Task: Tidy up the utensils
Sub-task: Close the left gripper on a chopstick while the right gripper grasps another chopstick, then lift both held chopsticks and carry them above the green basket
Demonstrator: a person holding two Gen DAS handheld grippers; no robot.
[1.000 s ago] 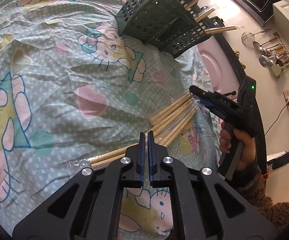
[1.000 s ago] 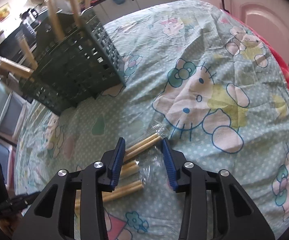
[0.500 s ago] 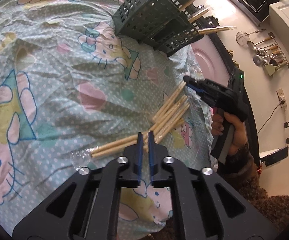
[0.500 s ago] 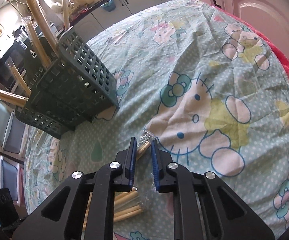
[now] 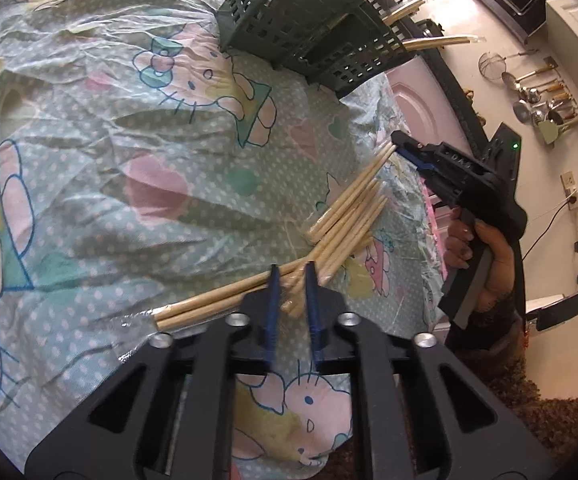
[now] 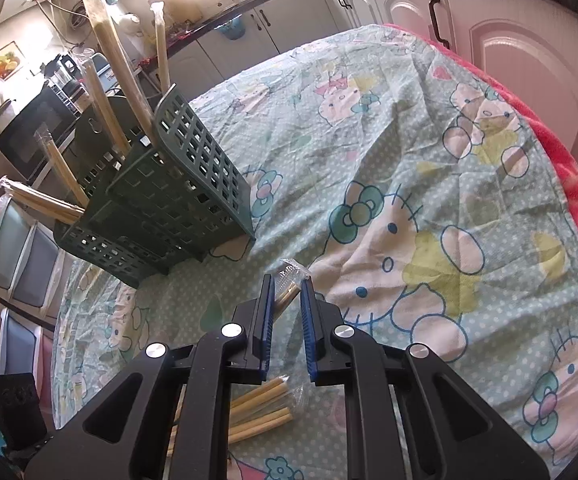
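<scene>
A cartoon-print cloth [image 6: 429,184] is spread beneath a green slotted caddy [image 6: 177,204] holding wrapped chopsticks. More chopstick packs [image 5: 345,216] lie near the cloth's edge. One wrapped pair [image 6: 287,286] is pinched by the right gripper [image 6: 287,304]. The left gripper [image 5: 291,284] stands slightly parted over another pack [image 5: 217,300], contact seemingly absent.

The right gripper [image 6: 287,292] covers the middle of the wrapped chopsticks [image 6: 288,291] it pinches. The rack [image 5: 309,20] is cut off at the top edge. Wall utensils [image 5: 537,96] are too small to identify.
</scene>
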